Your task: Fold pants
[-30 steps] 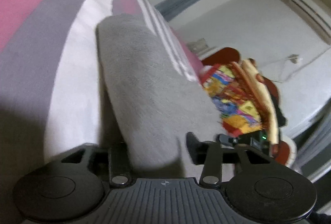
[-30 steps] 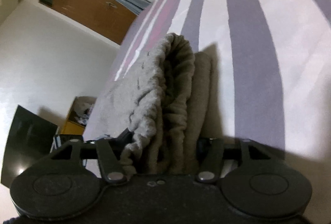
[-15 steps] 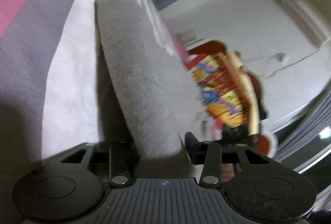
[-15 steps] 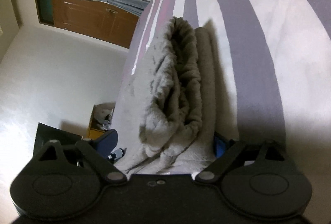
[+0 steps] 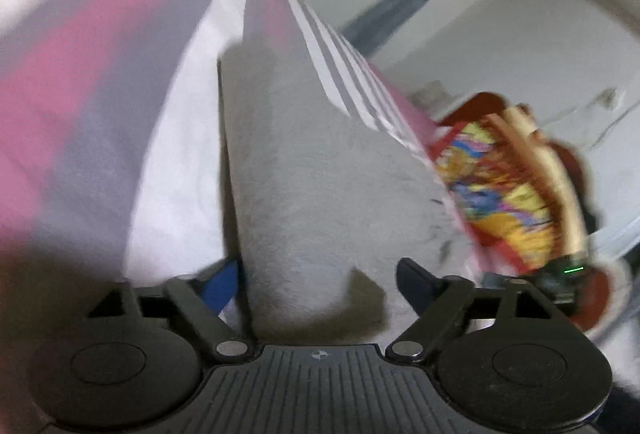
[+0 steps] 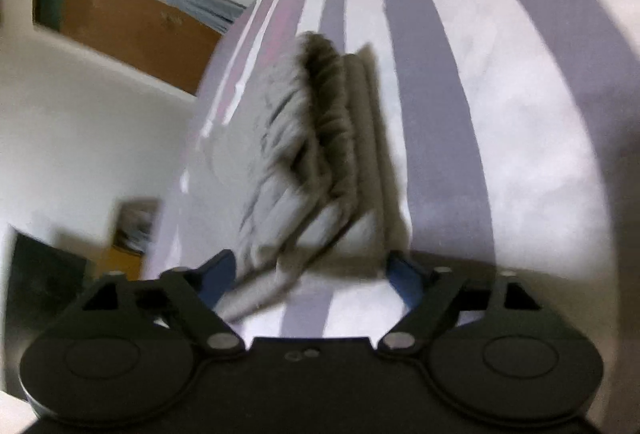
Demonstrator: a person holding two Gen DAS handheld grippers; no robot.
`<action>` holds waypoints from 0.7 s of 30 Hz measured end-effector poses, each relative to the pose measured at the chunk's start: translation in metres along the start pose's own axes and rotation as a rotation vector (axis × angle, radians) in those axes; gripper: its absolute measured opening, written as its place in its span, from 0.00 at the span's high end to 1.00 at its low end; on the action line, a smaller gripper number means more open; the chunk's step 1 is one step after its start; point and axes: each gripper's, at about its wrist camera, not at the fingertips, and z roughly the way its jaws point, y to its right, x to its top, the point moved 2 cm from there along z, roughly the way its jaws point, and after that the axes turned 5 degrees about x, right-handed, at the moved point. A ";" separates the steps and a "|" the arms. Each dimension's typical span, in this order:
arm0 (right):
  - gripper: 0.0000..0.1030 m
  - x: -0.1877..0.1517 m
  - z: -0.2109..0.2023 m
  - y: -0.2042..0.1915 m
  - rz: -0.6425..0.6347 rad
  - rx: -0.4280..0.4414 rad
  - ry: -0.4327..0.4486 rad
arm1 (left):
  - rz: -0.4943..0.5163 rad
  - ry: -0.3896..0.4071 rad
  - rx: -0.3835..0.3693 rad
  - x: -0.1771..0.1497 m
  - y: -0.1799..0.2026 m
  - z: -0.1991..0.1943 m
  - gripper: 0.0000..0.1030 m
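Note:
Grey fleece pants [image 5: 304,169] lie folded in a thick bundle on a striped bedsheet [image 5: 100,113]. In the left wrist view my left gripper [image 5: 320,278] is open, its fingers on either side of the bundle's near end. In the right wrist view the pants [image 6: 316,153] show stacked layers with the elastic waistband on top. My right gripper [image 6: 312,274] is open, with its fingers wide apart at the near edge of the pants; a loose fold lies between them.
The bedsheet [image 6: 500,113] has grey, pink and white stripes. A colourful patterned cloth on a red chair [image 5: 512,185] stands past the bed's edge. A brown door [image 6: 132,33] and a box on the floor [image 6: 132,230] are beside the bed.
Both grippers have opened and let go of the pants. The bundle now rests on the bed. Both views are blurred by motion as the grippers draw back.

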 end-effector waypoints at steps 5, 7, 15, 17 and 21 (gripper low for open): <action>0.15 -0.022 -0.014 -0.062 -0.222 -0.156 0.021 | 0.034 0.094 0.072 -0.001 0.033 -0.035 0.18; 0.11 -0.030 -0.023 -0.083 -0.287 -0.215 0.054 | 0.059 0.134 0.113 -0.001 0.050 -0.056 0.18; 0.00 -0.083 -0.085 -0.160 -0.471 -0.368 0.147 | 0.283 0.240 0.241 -0.033 0.136 -0.158 0.01; 0.00 -0.104 -0.103 -0.182 -0.508 -0.366 0.211 | 0.304 0.283 0.267 -0.047 0.159 -0.189 0.00; 0.00 -0.147 -0.139 -0.219 -0.533 -0.326 0.307 | 0.311 0.358 0.250 -0.075 0.195 -0.249 0.00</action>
